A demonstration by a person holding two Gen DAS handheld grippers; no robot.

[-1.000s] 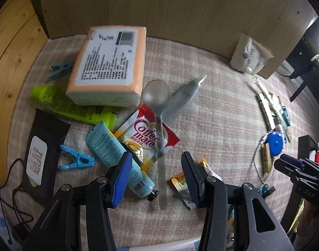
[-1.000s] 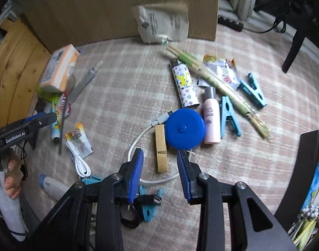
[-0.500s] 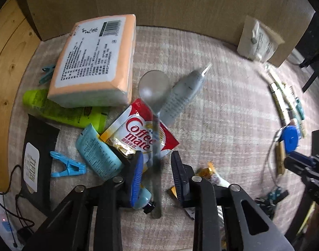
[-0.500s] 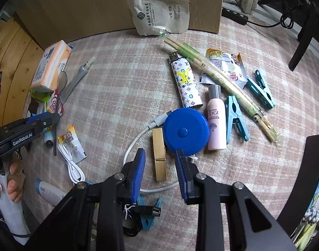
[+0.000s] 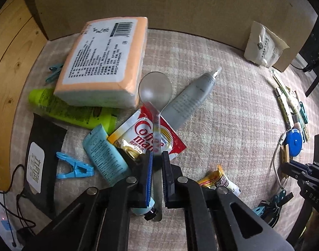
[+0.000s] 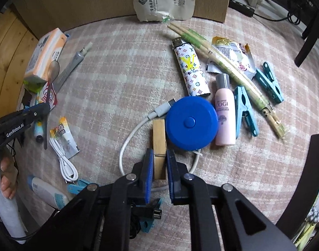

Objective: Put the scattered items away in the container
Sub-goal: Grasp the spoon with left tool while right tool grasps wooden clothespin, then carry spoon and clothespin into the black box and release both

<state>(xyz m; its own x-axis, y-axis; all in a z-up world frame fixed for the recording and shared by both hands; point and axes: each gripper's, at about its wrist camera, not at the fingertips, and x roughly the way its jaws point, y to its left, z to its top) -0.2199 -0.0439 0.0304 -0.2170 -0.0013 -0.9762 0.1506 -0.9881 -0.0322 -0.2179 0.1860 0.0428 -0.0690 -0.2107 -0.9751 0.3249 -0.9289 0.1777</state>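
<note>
My left gripper (image 5: 157, 156) is shut on the handle of a clear plastic spoon (image 5: 155, 90), which lies over a Coffee-mate sachet (image 5: 142, 138) and a grey tube (image 5: 191, 100). My right gripper (image 6: 159, 156) is shut on a wooden clothespin (image 6: 159, 135) beside a blue round tape measure (image 6: 192, 123) and a white cable (image 6: 128, 138). The left gripper with the spoon also shows in the right wrist view (image 6: 23, 117). A cardboard box wall (image 5: 159, 6) stands at the back.
An orange tissue pack (image 5: 105, 60), a green tube (image 5: 71, 110), a light blue tube (image 5: 105, 156) and a blue peg (image 5: 73, 167) lie at left. A lighter (image 6: 189, 69), a pink bottle (image 6: 224, 115), chopsticks (image 6: 226, 67) and blue pegs (image 6: 245, 110) lie at right.
Both grippers closed: the left onto the spoon handle, the right onto the wooden clothespin. Both moved forward and lower toward the mat.
</note>
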